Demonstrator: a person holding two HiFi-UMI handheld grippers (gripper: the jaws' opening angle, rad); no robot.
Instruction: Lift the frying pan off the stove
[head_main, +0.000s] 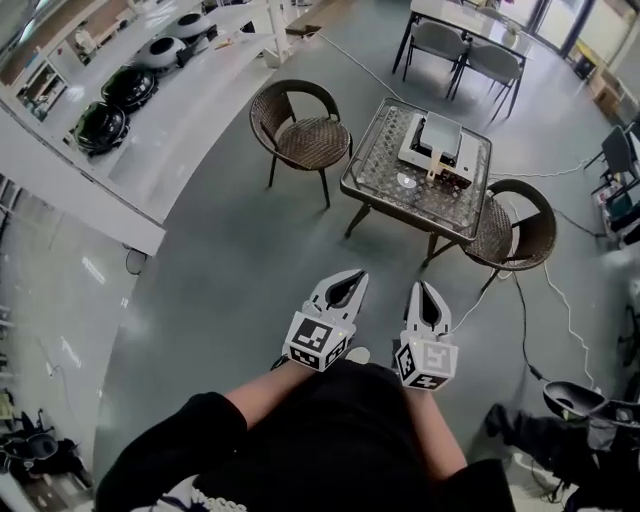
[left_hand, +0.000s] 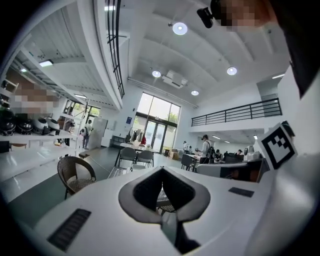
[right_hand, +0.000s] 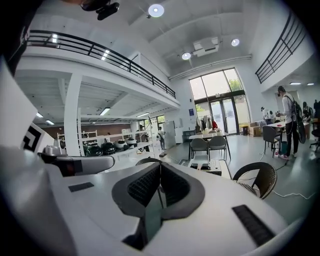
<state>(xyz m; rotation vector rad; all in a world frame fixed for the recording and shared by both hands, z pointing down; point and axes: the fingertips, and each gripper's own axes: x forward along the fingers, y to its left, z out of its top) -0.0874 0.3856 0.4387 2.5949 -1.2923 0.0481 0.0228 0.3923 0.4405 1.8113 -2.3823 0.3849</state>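
**A:** On the glass table (head_main: 362, 190), well ahead of both grippers, sits the boxy white stove (head_main: 432, 138). A pale straight handle (head_main: 436, 166) juts from it. The frying pan body cannot be made out.

**B:** Jaw status?

**A:** Left gripper (head_main: 353, 274) and right gripper (head_main: 421, 286): tips together, nothing held.

**B:** Hazards?

**A:** Closed jaws would likely knock the handle instead of gripping it. The stove could slide on the smooth glass. Round wicker chairs (head_main: 300, 140) crowd the approach.

Head view looks down; both gripper views look level, sharing the table (head_main: 440, 208).
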